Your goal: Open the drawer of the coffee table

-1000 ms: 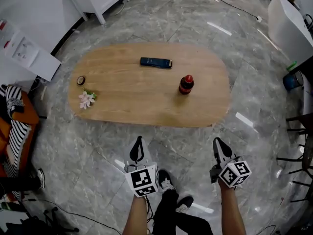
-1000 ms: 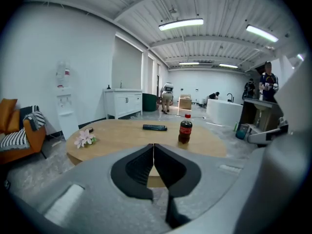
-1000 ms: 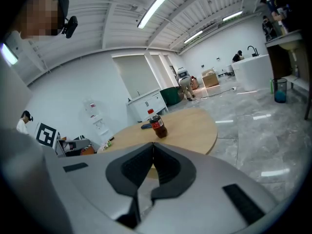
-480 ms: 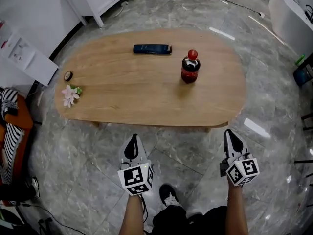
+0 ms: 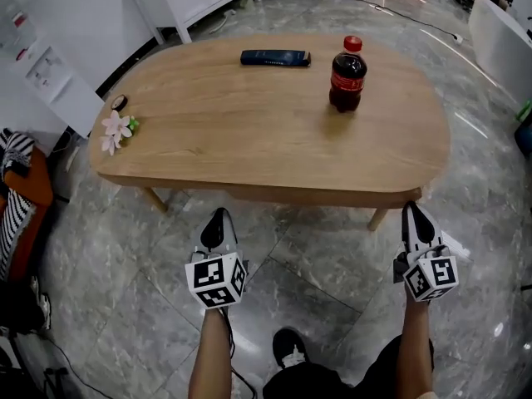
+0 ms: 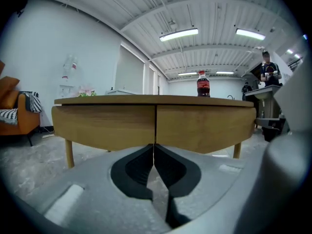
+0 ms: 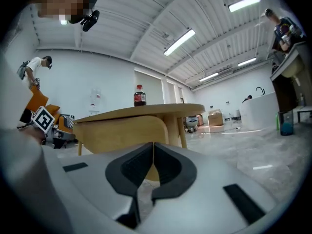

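**Operator:** Left gripper (image 5: 217,223) condition?

**Technician:** Its jaws were closed pad to pad, with nothing between them. It was held low above the floor (image 5: 316,256), short of the near edge of the coffee table (image 5: 249,140), and pointed at that edge.

**Operator:** Right gripper (image 5: 415,219)?

**Technician:** Its jaws were likewise together and empty. It was held short of the near edge, by the table's right end.

**Operator:** Drawer location?

**Technician:** Under the near edge, the left drawer front (image 6: 105,123) and right drawer front (image 6: 204,123) sat side by side, divided by a narrow vertical seam. Both were flush and shut, and both grippers were clear of them.

**Operator:** Tabletop?

**Technician:** A pink flower (image 5: 114,130) lay at the left end, with a small round dark item (image 5: 119,102) just beyond it. A cola bottle (image 5: 347,75) stood upright toward the far right. A flat dark device (image 5: 275,57) lay at the far edge.
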The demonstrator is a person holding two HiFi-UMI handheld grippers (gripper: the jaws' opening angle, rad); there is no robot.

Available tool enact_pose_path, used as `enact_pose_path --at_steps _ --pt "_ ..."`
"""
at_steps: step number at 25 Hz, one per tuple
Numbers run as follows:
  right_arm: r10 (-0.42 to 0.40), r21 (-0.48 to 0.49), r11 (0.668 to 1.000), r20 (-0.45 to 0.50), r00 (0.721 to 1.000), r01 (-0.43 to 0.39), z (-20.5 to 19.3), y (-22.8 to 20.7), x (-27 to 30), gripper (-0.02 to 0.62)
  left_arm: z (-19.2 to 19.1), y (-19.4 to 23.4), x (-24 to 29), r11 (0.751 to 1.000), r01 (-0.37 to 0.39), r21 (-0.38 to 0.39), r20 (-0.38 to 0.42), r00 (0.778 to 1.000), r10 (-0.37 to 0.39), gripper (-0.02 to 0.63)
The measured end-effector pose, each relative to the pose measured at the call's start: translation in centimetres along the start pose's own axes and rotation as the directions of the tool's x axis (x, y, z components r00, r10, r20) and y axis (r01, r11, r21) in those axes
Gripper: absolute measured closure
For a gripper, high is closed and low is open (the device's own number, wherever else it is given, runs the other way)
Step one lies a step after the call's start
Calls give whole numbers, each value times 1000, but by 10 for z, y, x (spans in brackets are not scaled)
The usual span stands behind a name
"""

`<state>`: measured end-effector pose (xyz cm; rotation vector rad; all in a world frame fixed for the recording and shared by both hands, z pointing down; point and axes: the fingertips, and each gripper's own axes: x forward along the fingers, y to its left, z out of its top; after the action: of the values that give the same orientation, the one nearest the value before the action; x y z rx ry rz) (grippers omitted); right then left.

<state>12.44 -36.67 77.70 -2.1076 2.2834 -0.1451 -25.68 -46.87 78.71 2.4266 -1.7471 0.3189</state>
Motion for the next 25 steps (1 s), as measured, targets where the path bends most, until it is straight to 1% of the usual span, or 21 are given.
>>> enact_pose_path --at_steps 2,5,8,10,11,12,13,14,16,18,20,23,25 --pt "28 -52 998 -15 999 -29 2 -2 2 578 -2 3 5 1000 24 7 2 1000 -24 594" --pt "82 -115 990 -30 996 -85 1 -2 1 577 6 2 10 996 83 27 15 996 -83 594" --pt "108 -94 989 -21 994 -110 3 -10 -6 577 17 0 8 993 101 61 29 994 -103 594" --pt "119 -73 990 -27 993 -121 0 -16 -10 570 21 -4 5 992 111 62 31 993 -113 593" --pt "127 -71 989 -35 991 -129 -1 -17 -12 516 22 -8 5 991 121 54 29 992 -123 592" --pt "137 -75 987 -43 990 -140 -1 -18 -12 484 23 -13 6 990 134 49 24 991 -135 592" --pt "148 -86 985 -51 988 -152 -1 -17 -13 470 24 -19 8 988 148 50 17 989 -149 587" --pt "159 -100 981 -57 986 -164 -1 -16 -13 457 24 -24 10 985 163 61 11 986 -164 573" --pt "187 -104 976 -65 980 -193 -2 -12 -12 435 29 -31 14 978 190 86 4 982 -191 516" --pt "234 -78 968 -61 970 -238 -1 -1 -7 377 34 -29 15 974 206 91 2 978 -207 462" --pt "263 -64 962 -47 964 -266 2 5 -5 340 34 -33 15 968 233 89 4 972 -235 438" --pt "236 -56 970 -32 971 -238 2 2 -1 324 30 -45 17 950 293 104 -1 956 -294 377" --pt "226 -56 972 -33 973 -228 0 4 5 313 31 -43 16 945 303 120 -9 952 -304 367"
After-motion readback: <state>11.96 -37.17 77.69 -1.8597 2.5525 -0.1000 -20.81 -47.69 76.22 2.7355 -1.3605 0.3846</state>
